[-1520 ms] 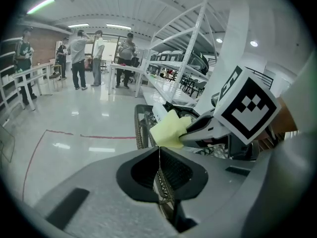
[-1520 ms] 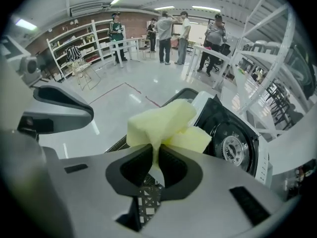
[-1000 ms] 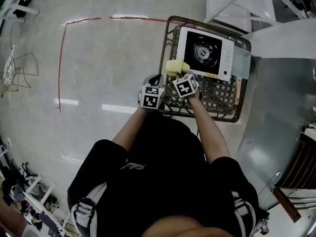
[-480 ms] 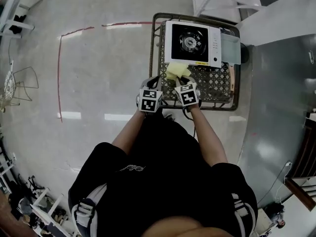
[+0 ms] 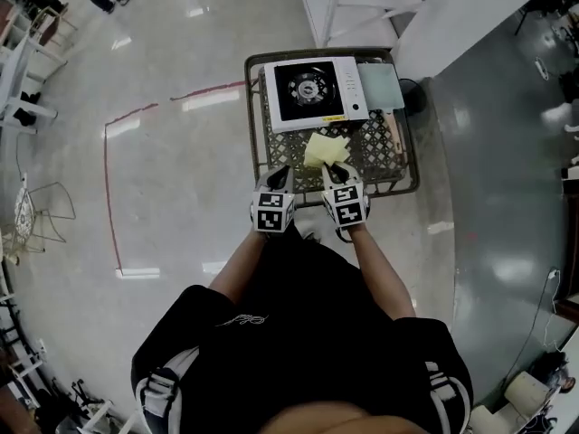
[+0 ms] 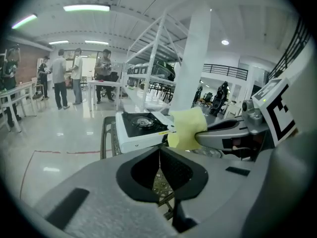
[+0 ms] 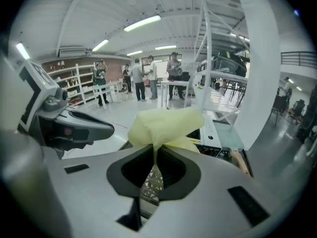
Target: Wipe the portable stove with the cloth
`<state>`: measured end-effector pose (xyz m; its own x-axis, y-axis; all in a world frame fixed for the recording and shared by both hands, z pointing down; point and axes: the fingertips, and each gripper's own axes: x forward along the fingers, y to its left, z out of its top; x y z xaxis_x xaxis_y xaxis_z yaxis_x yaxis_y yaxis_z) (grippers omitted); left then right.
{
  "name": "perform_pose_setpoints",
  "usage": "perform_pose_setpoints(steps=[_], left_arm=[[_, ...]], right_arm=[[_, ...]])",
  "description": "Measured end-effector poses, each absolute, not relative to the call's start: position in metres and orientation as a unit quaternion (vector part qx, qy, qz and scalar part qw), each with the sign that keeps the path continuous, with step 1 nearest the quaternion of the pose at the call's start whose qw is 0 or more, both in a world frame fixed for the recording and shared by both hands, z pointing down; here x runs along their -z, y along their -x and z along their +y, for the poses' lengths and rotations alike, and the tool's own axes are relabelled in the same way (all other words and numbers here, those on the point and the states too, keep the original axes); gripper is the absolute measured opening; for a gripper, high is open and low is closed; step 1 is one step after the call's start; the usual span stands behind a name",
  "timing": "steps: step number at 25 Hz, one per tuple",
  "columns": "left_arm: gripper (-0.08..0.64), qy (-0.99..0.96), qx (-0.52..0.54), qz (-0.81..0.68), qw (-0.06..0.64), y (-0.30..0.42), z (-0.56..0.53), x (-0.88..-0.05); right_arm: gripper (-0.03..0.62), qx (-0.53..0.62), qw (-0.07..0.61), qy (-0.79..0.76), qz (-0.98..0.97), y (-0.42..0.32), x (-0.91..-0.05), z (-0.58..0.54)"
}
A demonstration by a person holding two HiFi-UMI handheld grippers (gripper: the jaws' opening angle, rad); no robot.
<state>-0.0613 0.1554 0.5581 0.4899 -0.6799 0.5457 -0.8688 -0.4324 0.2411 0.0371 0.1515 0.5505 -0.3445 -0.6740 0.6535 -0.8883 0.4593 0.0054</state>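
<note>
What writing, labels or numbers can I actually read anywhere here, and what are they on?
No text here can be read.
Logo on the person's black shirt: pale script, too small to read.
Yellow strip on the stove front: print too small to read.
Stove control panel: marks too small to read.
Marker cubes: black-and-white square patterns, no letters.
Cloth: no print.
</note>
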Motion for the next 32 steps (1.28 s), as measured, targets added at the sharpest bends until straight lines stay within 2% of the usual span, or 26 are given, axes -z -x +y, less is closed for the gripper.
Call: perform_pose_setpoints(steps=[5,12,16,32], left_arm=[[0.023,-0.848,-0.135,-0.465,0.214,0.031,0.173,-0.505],[0.023,-0.86,-0.07,-0.487,0.14,0.026,0.197,-0.417],[0.023,-0.858,-0.063,-0.5,0.103,0.028,0.206,-0.395],[0.023,-0.852,-0.055,-0.514,0.084,0.023,0.22,-0.381]], right_arm=[[0.028,-0.144,0.22,-0.53,-0.807,-0.058,-0.497,0.167],[0.028,-0.046,0.16,-0.564,-0.809,-0.072,-0.402,0.196],[0.026,-0.03,0.123,-0.567,-0.814,-0.071,-0.369,0.209],[0.025,-0.03,0.105,-0.57,-0.815,-0.077,-0.358,0.218]])
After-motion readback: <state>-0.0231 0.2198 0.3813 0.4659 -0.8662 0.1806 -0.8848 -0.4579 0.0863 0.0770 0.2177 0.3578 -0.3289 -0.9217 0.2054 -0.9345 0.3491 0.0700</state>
